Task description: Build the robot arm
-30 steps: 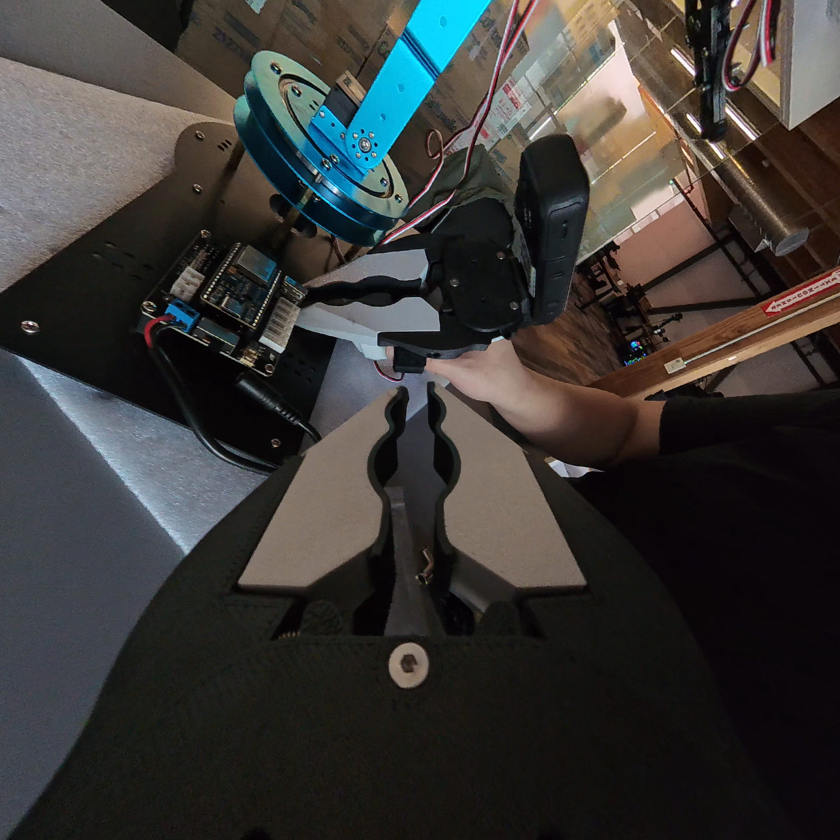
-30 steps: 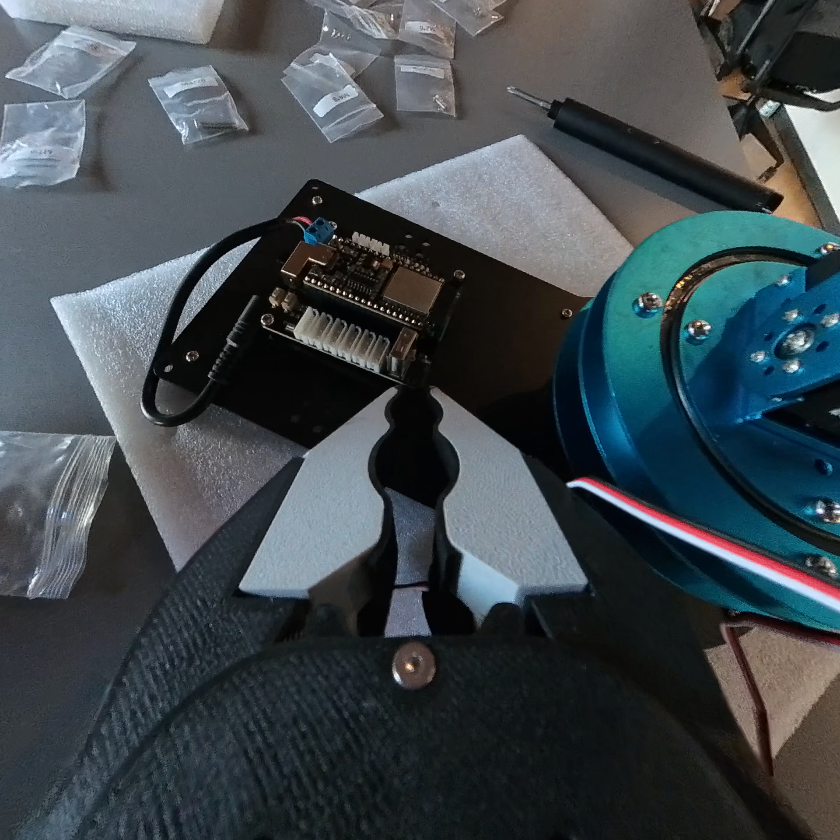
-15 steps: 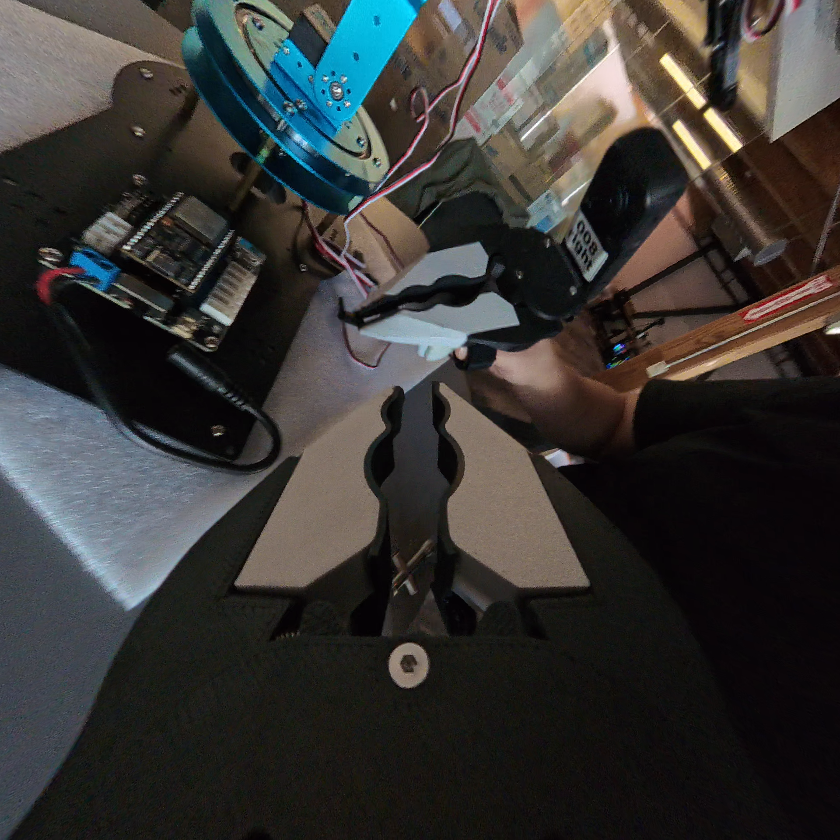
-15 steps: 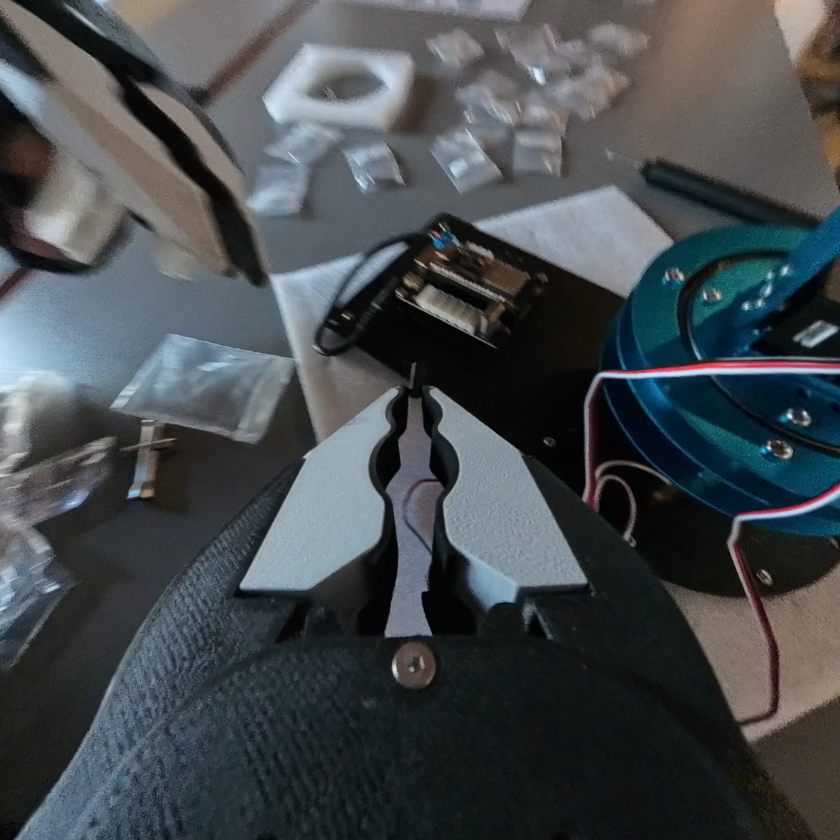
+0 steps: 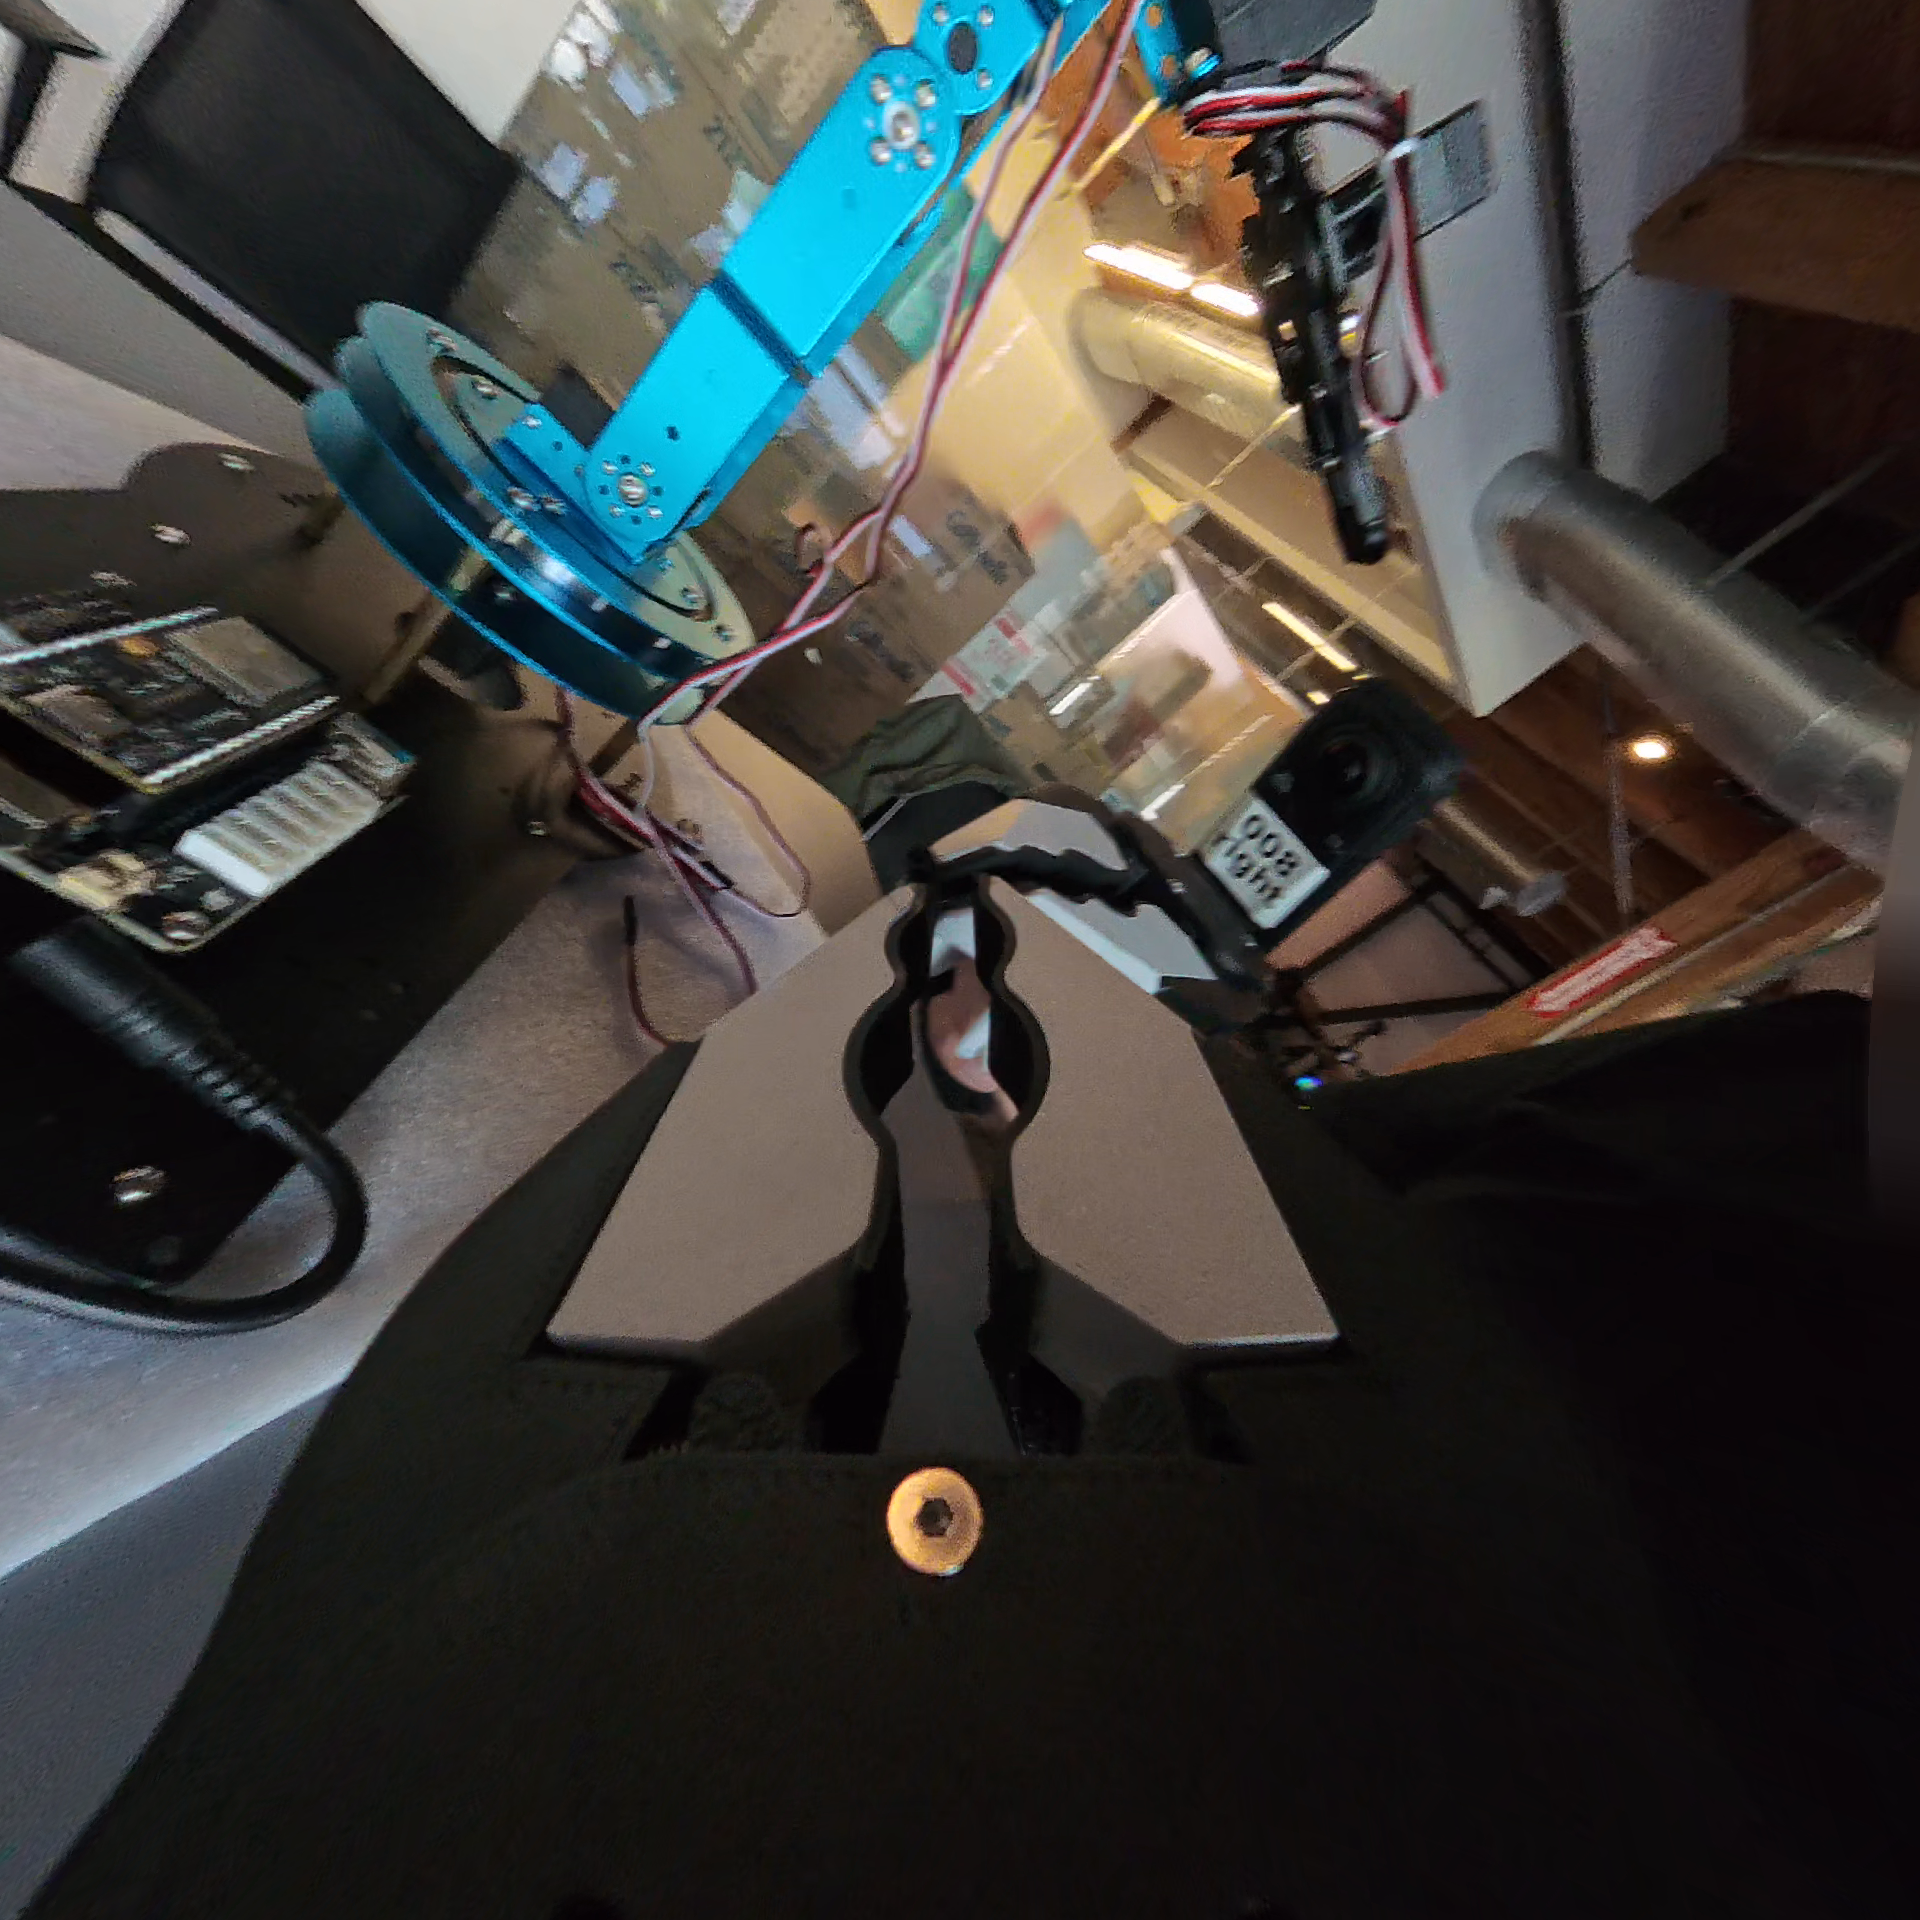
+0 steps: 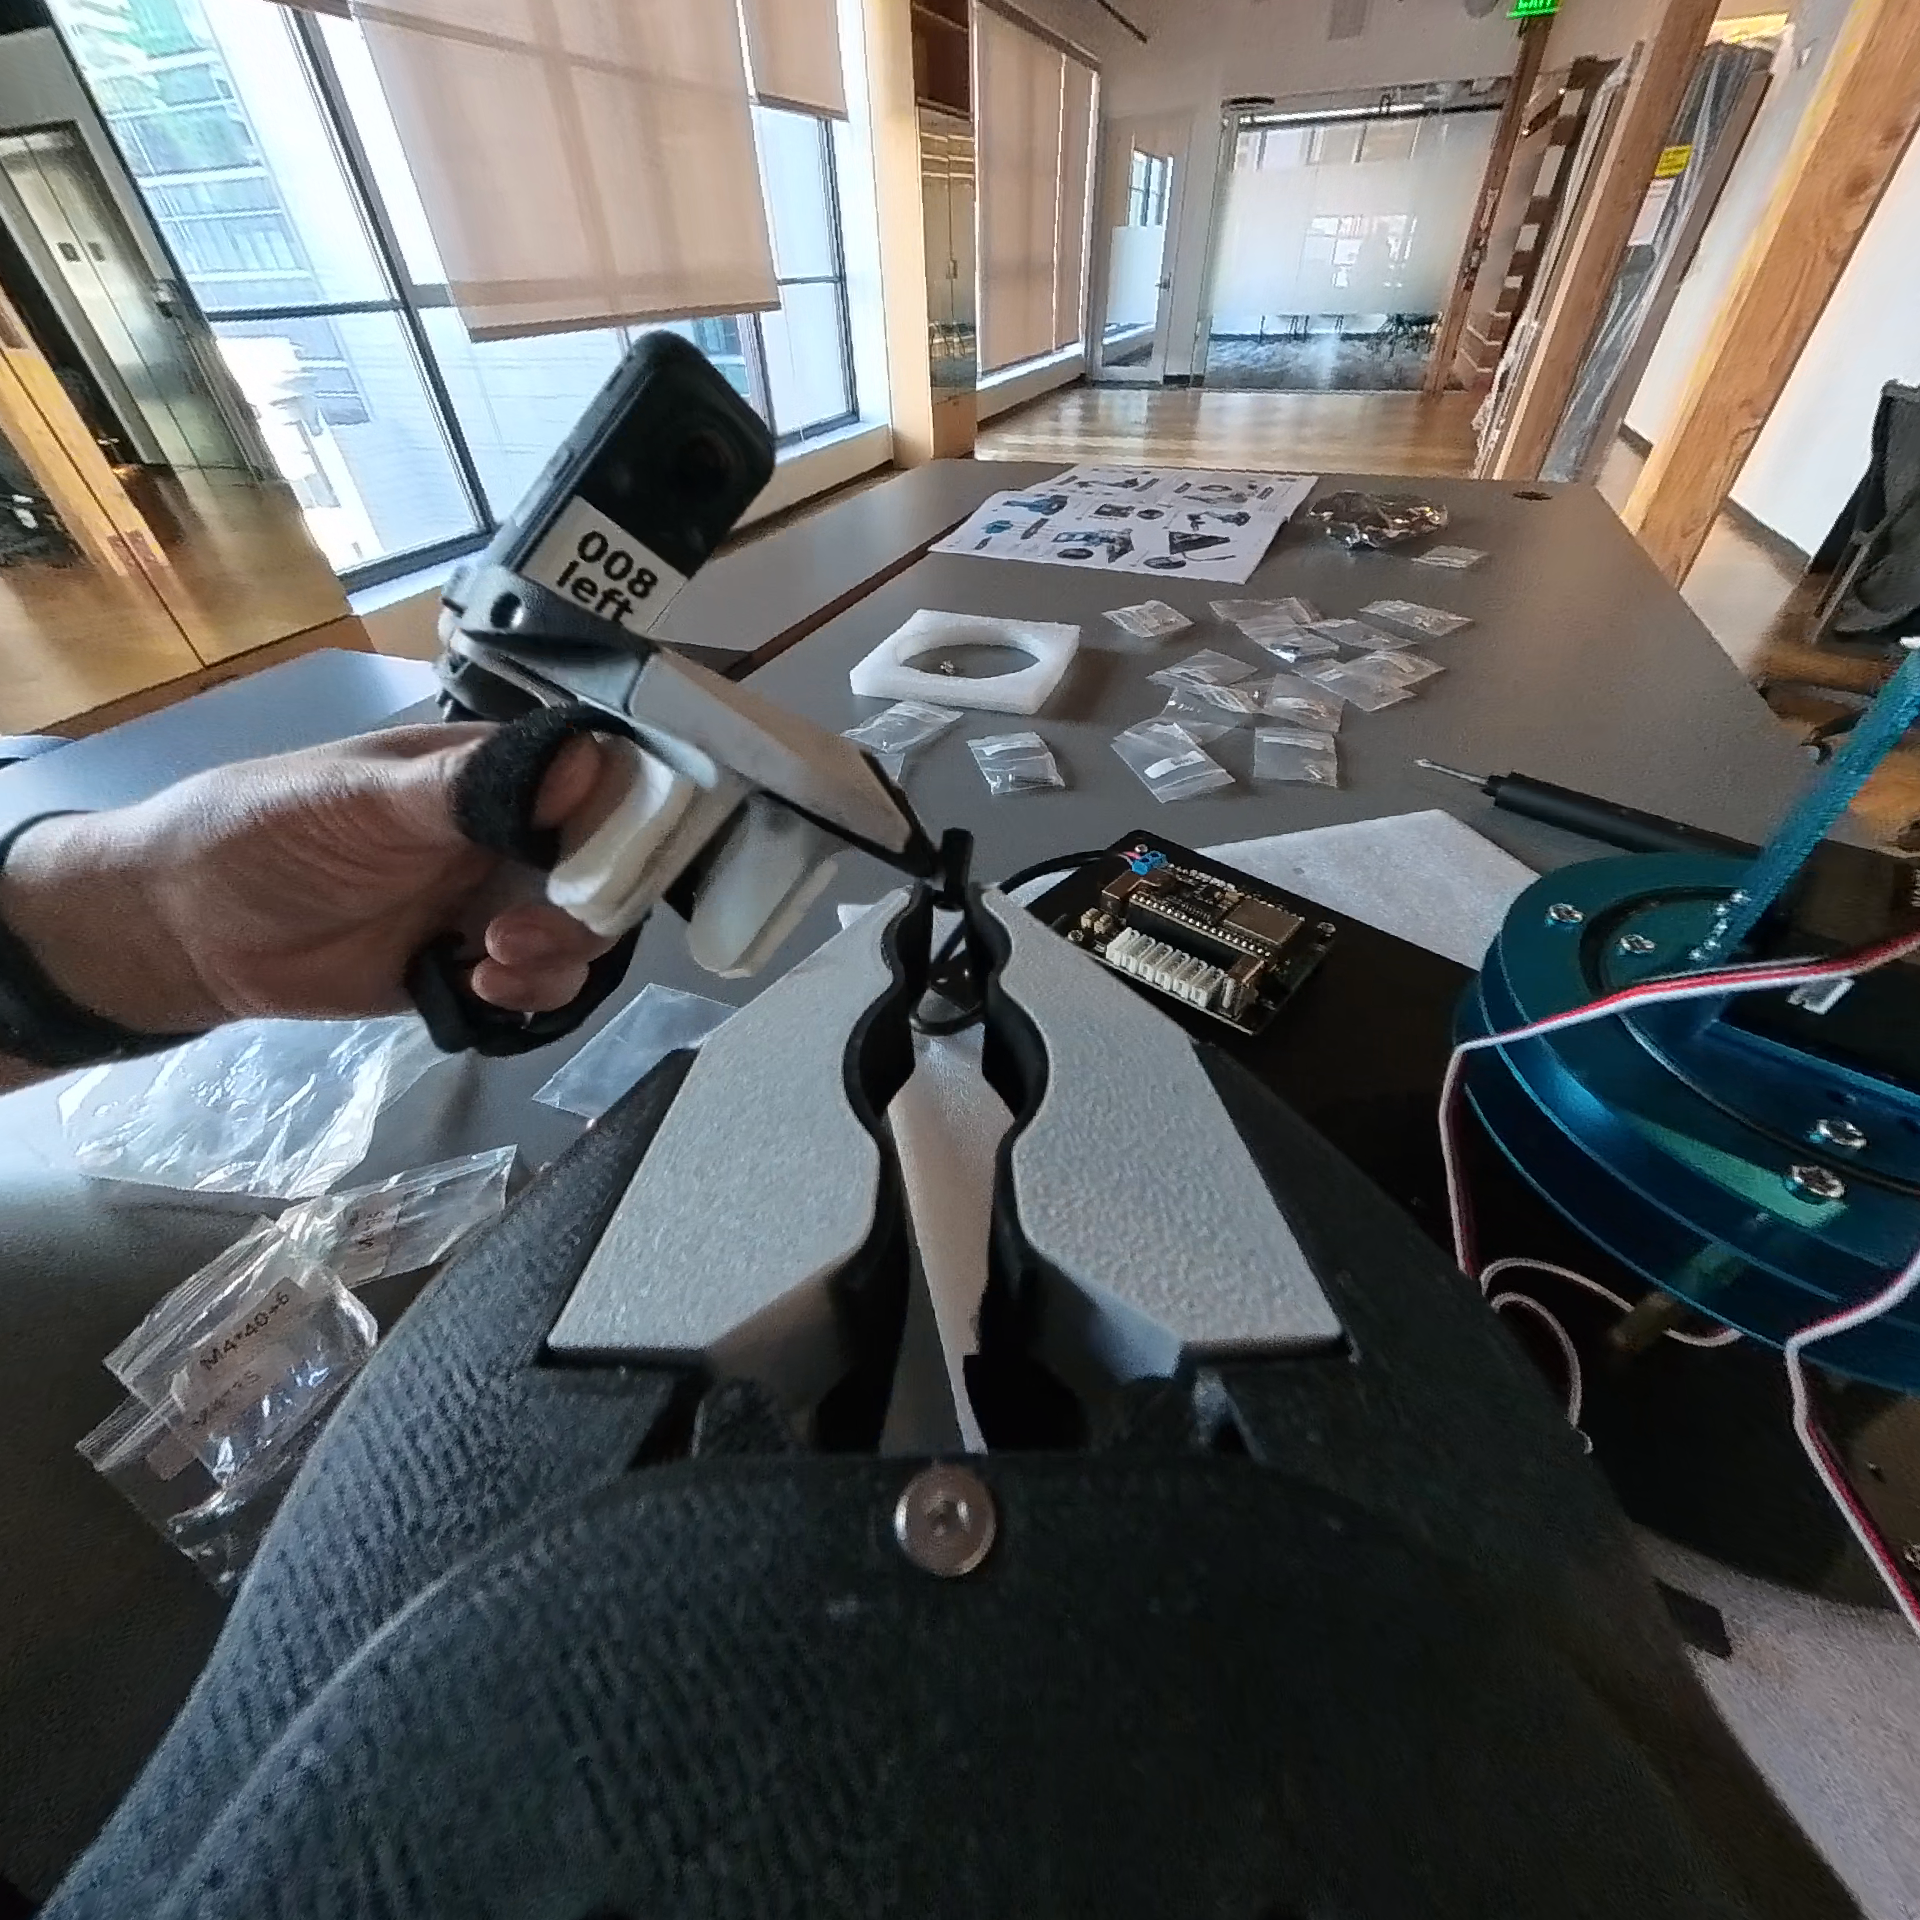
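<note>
My left gripper point(image 5: 951, 909) and right gripper point(image 6: 951, 914) face each other above the grey table, tips nearly touching. In the right wrist view a hand point(image 6: 260, 883) holds the left gripper point(image 6: 920, 847), whose tip sits at my right gripper's tips. In the left wrist view the right gripper point(image 5: 925, 864) lies just beyond my tips. Both stand nearly closed, with nothing clearly held. To the right is a blue turntable base point(image 6: 1683, 1091) of a small arm, with red-white-black wires point(image 6: 1558, 1018). A control board point(image 6: 1195, 935) sits on a black plate point(image 6: 1382, 997).
A white foam sheet point(image 6: 1382, 862) lies under the plate. Several small plastic bags point(image 6: 1195, 717), a foam ring point(image 6: 966, 655), a black screwdriver point(image 6: 1590, 821) and a printed sheet point(image 6: 1132, 520) lie farther back. More bags point(image 6: 239, 1351) lie at the near left. The tips of both grippers are at nearly the same place.
My right gripper has drawn back from the control board, risen and turned left to meet the left gripper. The left gripper has swung toward it. Neither jaw gap has visibly changed.
</note>
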A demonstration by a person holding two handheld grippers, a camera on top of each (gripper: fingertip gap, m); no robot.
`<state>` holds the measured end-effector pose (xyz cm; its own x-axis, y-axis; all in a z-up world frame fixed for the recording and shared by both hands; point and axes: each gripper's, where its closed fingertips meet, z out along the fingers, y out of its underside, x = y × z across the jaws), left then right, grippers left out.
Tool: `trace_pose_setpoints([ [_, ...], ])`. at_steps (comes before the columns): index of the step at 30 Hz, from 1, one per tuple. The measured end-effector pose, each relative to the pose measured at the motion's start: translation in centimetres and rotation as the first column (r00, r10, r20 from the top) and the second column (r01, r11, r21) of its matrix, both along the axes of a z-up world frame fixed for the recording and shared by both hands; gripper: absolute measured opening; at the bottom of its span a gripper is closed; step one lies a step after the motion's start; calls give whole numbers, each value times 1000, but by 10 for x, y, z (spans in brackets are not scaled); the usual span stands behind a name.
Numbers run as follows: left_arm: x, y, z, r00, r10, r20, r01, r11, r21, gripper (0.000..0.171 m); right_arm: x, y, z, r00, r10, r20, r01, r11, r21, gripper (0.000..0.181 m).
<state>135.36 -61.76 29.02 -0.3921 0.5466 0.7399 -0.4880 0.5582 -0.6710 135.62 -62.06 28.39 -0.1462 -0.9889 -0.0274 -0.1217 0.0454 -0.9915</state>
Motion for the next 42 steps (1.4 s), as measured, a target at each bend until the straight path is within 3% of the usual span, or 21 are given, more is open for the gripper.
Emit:
trace_pose_setpoints([
  [6,-2,-1,-2,1000,-17,-12,17,1000,23,7,3,5,1,999,34,29,-33,999,-9,5],
  [11,0,-2,-14,989,10,147,-12,1000,12,3,6,4,-9,999,53,-11,-53,998,-16,6],
  [13,3,-1,-16,970,17,242,-13,1000,-16,4,5,6,-12,996,76,-36,-78,996,-36,16],
  [16,13,1,-16,886,70,459,-23,994,-107,4,1,13,-9,984,168,-56,-170,985,-30,22],
  [19,14,9,-18,720,99,687,63,976,-207,4,-2,19,1,970,238,-46,-239,971,-14,18],
  [21,3,20,-20,639,59,767,184,957,-226,4,-3,23,1,960,266,-92,-276,952,-132,23],
  [24,-6,36,-28,545,-42,837,341,923,-175,4,-6,38,-1,928,332,-170,-370,874,-315,25],
  [26,-10,45,-30,519,-117,847,418,899,-132,4,-8,42,-7,916,339,-216,-397,847,-355,23],
  [29,-8,45,-25,496,-86,864,444,880,-168,4,-7,50,-13,885,439,-155,-440,897,32,16],
  [31,-6,43,-26,477,-72,876,447,878,-172,4,-8,50,-4,890,453,-41,-442,883,157,12],
  [35,-8,42,-29,468,-62,882,458,870,-183,4,-7,39,-6,932,356,-66,-355,934,31,9],
  [42,-14,45,-32,425,-69,903,501,848,-171,4,-6,48,-11,914,390,-113,-394,919,-14,8],
])
